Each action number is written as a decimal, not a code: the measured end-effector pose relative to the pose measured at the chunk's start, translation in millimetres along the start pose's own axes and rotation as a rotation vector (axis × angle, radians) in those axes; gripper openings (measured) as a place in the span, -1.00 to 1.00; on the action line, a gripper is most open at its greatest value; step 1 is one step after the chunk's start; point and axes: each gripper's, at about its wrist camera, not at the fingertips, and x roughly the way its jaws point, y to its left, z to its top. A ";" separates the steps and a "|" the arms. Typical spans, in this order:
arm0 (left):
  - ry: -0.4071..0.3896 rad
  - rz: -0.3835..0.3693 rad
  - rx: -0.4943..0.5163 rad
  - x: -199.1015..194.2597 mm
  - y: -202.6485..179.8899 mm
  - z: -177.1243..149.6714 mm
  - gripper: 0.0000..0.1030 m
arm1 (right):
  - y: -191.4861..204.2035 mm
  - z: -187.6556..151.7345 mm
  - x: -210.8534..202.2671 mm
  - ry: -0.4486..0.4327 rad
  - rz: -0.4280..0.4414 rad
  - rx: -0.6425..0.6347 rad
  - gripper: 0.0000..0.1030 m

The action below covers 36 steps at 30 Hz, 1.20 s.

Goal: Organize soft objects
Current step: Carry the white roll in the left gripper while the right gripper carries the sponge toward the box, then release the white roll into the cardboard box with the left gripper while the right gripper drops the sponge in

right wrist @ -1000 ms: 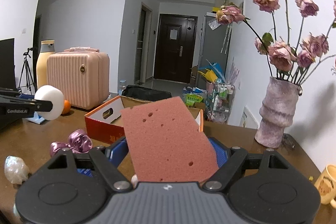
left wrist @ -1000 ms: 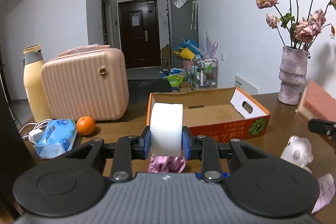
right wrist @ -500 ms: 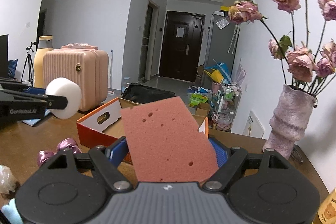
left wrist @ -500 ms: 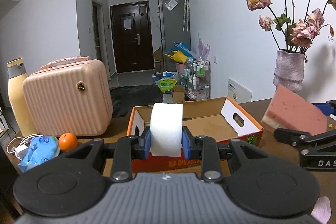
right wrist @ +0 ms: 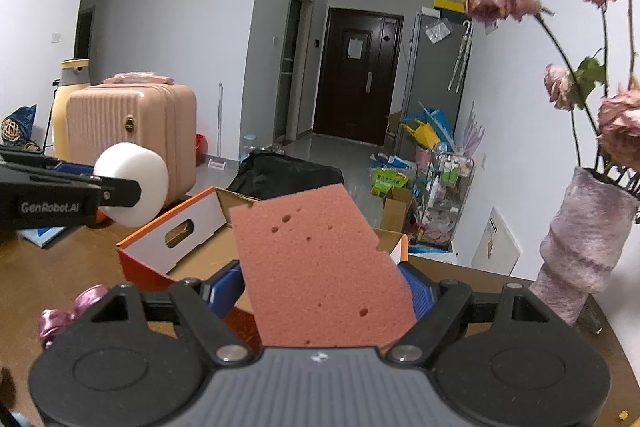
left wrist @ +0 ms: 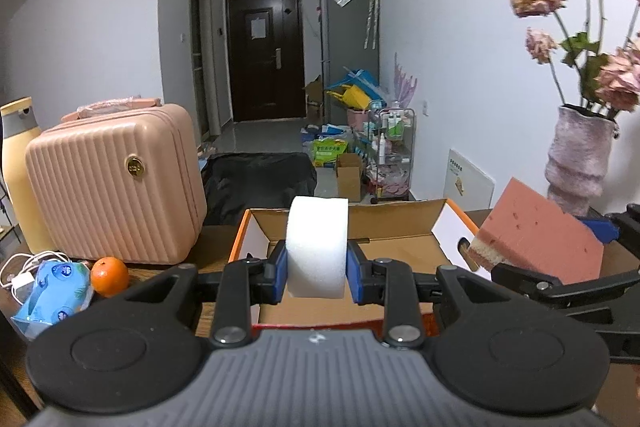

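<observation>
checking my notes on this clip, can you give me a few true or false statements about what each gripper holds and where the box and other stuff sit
1. The left gripper is shut on a white foam cylinder. True.
2. The right gripper holds a blue sponge. False: it grips a pink sponge.
3. The open cardboard box has nothing visible inside it. True.
4. The orange lies inside the box. False: it sits on the table beside the pink ribbed case.
5. The vase of dried roses stands to the right of the box. True.
</observation>
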 end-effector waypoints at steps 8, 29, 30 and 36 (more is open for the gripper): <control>0.040 0.058 -0.049 43.5 2.5 16.7 -0.42 | -12.2 12.0 48.7 0.054 -0.007 0.017 0.58; 0.142 0.238 -0.013 154.2 9.5 21.2 -0.42 | -2.8 9.1 168.0 0.205 -0.006 -0.045 0.59; 0.147 0.248 0.002 157.8 8.4 17.8 -0.40 | -2.1 7.5 170.0 0.211 -0.009 -0.042 0.59; 0.187 0.233 -0.023 164.3 15.0 8.9 0.76 | -5.5 1.1 177.1 0.250 -0.012 -0.024 0.80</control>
